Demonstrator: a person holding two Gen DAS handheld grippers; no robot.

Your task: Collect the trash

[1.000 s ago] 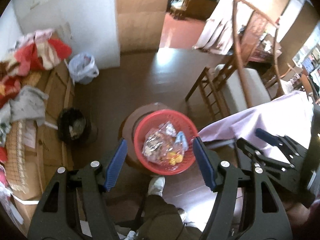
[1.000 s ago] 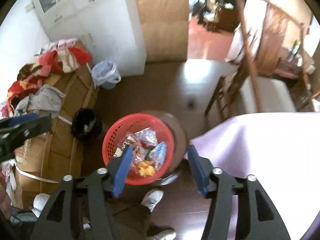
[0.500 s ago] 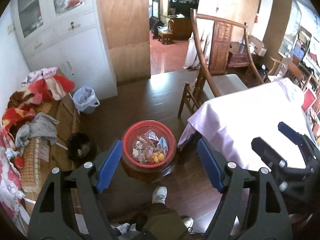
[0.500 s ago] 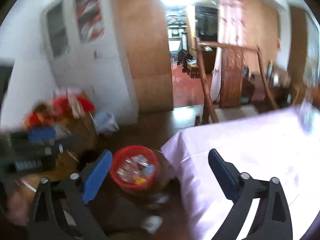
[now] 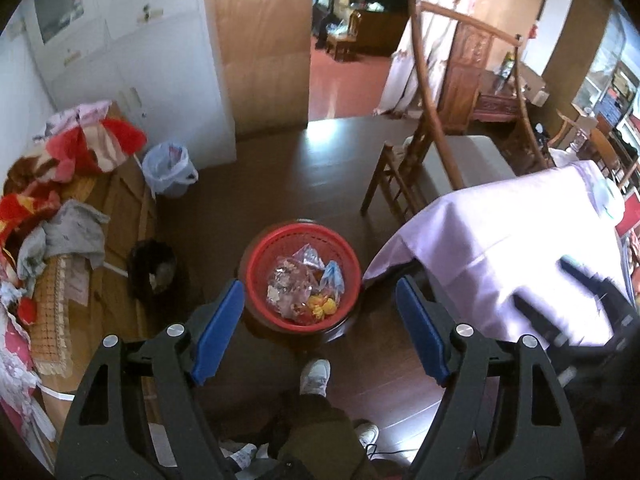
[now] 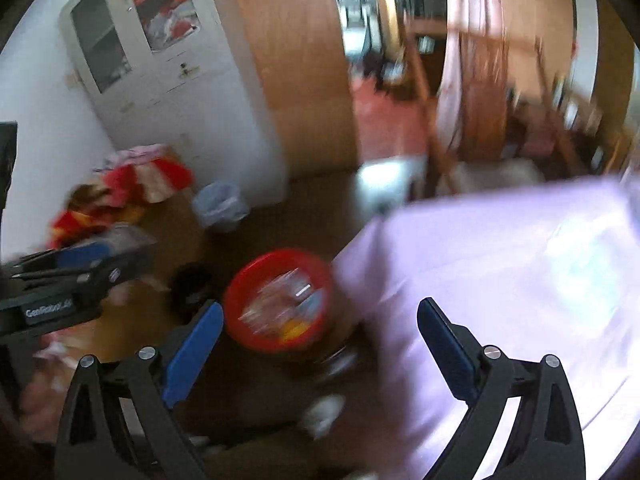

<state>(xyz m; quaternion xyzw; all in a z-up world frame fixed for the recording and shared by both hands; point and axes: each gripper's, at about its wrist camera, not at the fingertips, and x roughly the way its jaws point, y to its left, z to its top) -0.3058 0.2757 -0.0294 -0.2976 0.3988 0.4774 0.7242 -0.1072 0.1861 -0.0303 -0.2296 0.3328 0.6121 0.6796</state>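
Holding crumpled wrappers (image 5: 306,288) (clear, blue, yellow), red basket (image 5: 256,268) sits round.

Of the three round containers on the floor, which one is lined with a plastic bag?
The pale bin by the white cabinet; the red basket and black bin show no liner.

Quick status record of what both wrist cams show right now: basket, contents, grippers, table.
basket: red basket on a round dark stand, on the floor beside the table
contents: clear wrappers, a blue wrapper, something yellow
left gripper: open, nothing between the fingers
right gripper: open, nothing between the fingers
table: lilac tablecloth; no trash discernible on it, right view blurred
other bins: white-bagged bin, black bin
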